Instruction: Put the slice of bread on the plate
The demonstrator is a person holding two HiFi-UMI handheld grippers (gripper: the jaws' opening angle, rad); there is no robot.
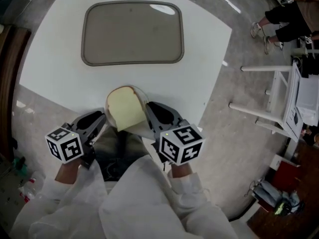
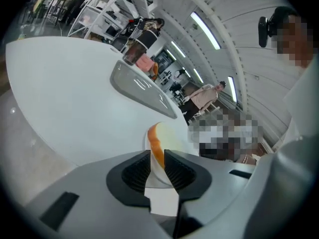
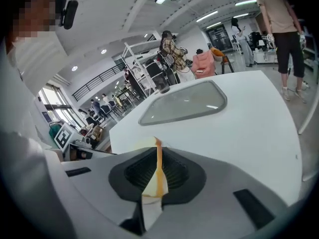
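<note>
A white table (image 1: 55,59) fills most of the head view, with a grey tray (image 1: 132,34) on its far part. At the near edge of the table, just in front of the person, is the plate (image 1: 143,94). The bread (image 1: 124,108) lies over it, so that only a narrow white rim shows at the right of the slice. I cannot tell whether the slice rests flat on the plate or is tilted a little.

The bread lies between the two grippers. Its long axis runs away from the person, with the round top toward the tray. The left gripper (image 1: 103,118) is at the left long edge and the right gripper (image 1: 150,112) at the right long edge, so both are equally near.

In the left gripper view the jaws stand a little apart. The crust is between them, but a gap shows beside it, so they do not pinch it. In the right gripper view the jaws are closed on the thin crust edge, and this seems to be the only grip.

I judge the placing as almost done. The coming move depends on the right side: these jaws should part and leave sideways, away from the slice, otherwise the bread may slide toward the table edge
</note>
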